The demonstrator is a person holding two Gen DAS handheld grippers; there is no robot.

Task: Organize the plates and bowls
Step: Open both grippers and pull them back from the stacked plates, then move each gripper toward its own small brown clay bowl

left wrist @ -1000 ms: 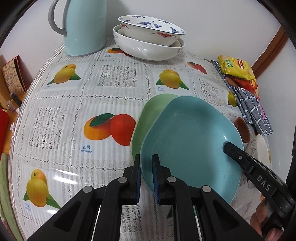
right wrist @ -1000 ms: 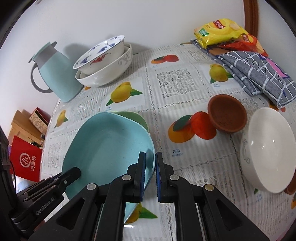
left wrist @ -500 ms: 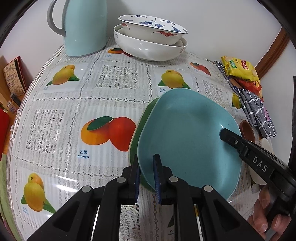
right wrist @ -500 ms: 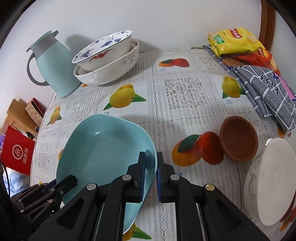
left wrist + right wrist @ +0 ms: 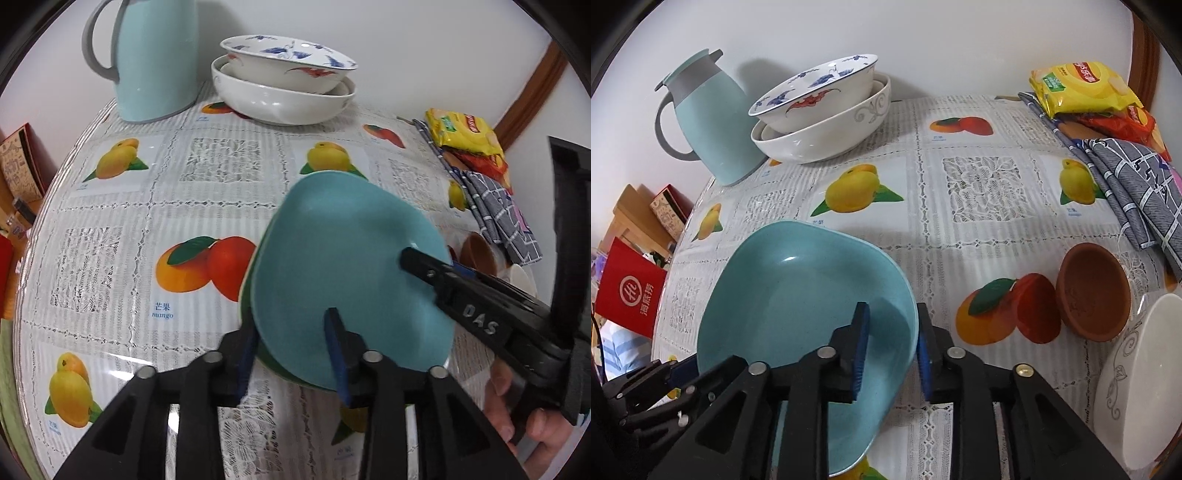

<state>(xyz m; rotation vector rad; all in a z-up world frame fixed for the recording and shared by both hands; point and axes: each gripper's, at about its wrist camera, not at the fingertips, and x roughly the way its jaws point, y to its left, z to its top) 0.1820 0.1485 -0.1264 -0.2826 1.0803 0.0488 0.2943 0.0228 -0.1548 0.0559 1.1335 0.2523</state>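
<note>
Your blue plate [image 5: 343, 266] sits stacked on the green plate [image 5: 248, 284], near the table's front edge on the fruit-print tablecloth [image 5: 207, 177]. Your left gripper [image 5: 291, 354] has its fingers spread wide on either side of the plate's near rim. Your right gripper [image 5: 892, 350] is likewise spread, straddling the opposite rim. Behind stand two stacked bowls [image 5: 827, 110] beside a jug [image 5: 709, 114].

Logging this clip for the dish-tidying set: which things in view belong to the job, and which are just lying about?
Job:
- blue plate on green plate, both grippers open around its rim
- stacked bowls
- brown bowl
- white bowl

Lying about:
- kettle
- snack packets
- checked cloth
</note>
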